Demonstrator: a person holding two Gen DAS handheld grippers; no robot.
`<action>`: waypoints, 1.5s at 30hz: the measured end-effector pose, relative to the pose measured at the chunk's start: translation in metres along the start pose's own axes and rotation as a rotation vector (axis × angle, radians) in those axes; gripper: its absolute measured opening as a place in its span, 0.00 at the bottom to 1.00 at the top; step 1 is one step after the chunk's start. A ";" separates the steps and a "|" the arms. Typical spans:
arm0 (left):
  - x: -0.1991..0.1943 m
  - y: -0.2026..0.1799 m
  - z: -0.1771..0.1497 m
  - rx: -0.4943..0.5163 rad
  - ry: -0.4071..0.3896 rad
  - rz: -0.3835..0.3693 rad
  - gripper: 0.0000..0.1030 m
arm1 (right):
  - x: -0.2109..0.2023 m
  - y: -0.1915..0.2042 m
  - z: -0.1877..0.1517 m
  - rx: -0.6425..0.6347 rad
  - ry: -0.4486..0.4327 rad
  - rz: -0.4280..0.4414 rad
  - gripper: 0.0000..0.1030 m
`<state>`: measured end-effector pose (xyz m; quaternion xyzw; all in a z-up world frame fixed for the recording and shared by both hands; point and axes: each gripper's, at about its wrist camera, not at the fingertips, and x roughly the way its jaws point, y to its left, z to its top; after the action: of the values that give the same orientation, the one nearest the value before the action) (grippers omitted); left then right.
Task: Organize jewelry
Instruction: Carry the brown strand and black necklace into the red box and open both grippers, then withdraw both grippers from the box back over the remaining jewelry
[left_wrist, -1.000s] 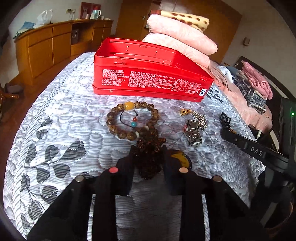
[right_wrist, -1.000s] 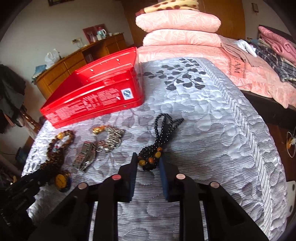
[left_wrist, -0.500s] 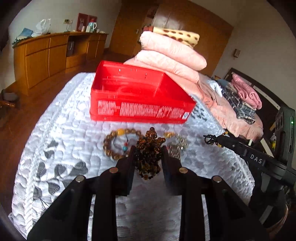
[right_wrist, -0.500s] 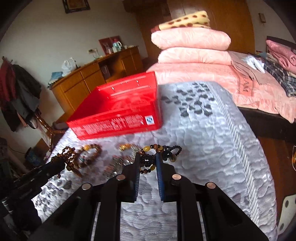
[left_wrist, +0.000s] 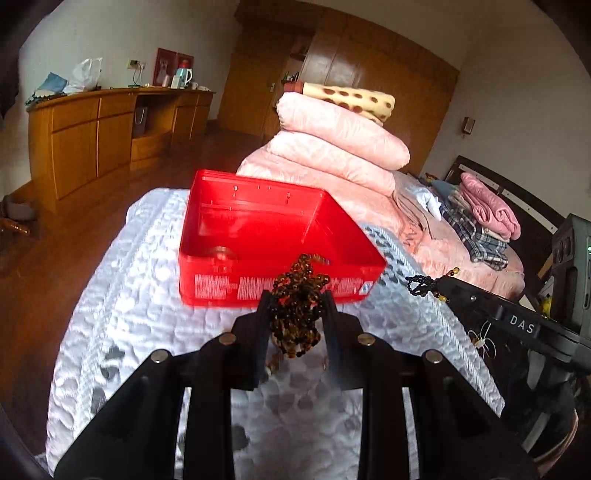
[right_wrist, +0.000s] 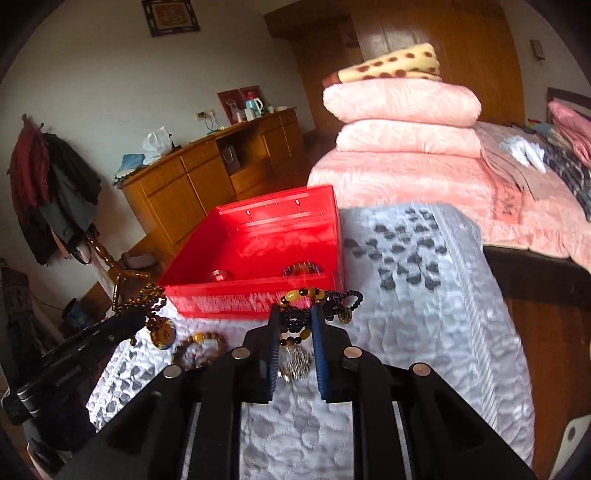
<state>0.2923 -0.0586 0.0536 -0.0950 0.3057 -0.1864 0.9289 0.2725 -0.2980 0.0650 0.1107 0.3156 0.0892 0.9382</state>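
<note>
Left wrist view: left gripper is clamped on a bunch of brown beads, held in the air just short of the near wall of the red tin. Right gripper has its jaws closed on a black bead strand with amber beads, also off the bed, in front of the tin's near-right corner.

Progress, my read: partway.
- Already in the tin: a small metal ring-like item and a curved banded piece against the near wall. Can't identify either more closely.
- In hand: two bead pieces, both near the tin but not over the opening yet.
- On the quilt: a wooden bead bracelet and a silver chain cluster, half hidden behind the right fingers. A round yellow pendant hangs below the left gripper; looks like part of the brown strand, not certain.

Surroundings: stacked pink pillows behind the tin, folded clothes far right, wooden sideboard on the left wall. None near the path.

Obstacles: tin's near wall must be cleared by both loads. Dangling loops and the pendant could snag the rim. Both grippers converge on one opening, so go one at a time.
</note>
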 end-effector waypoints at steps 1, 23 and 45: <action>0.002 0.000 0.004 0.002 -0.005 0.001 0.25 | 0.001 0.001 0.006 -0.001 -0.005 0.006 0.16; 0.081 0.034 0.070 -0.023 -0.042 0.117 0.72 | 0.097 0.009 0.048 -0.012 0.012 0.015 0.52; 0.012 0.043 0.000 0.059 -0.059 0.292 0.95 | 0.046 0.000 -0.038 0.011 0.033 -0.125 0.95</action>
<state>0.3136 -0.0242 0.0343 -0.0275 0.2833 -0.0552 0.9570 0.2856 -0.2816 0.0086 0.0946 0.3377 0.0304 0.9360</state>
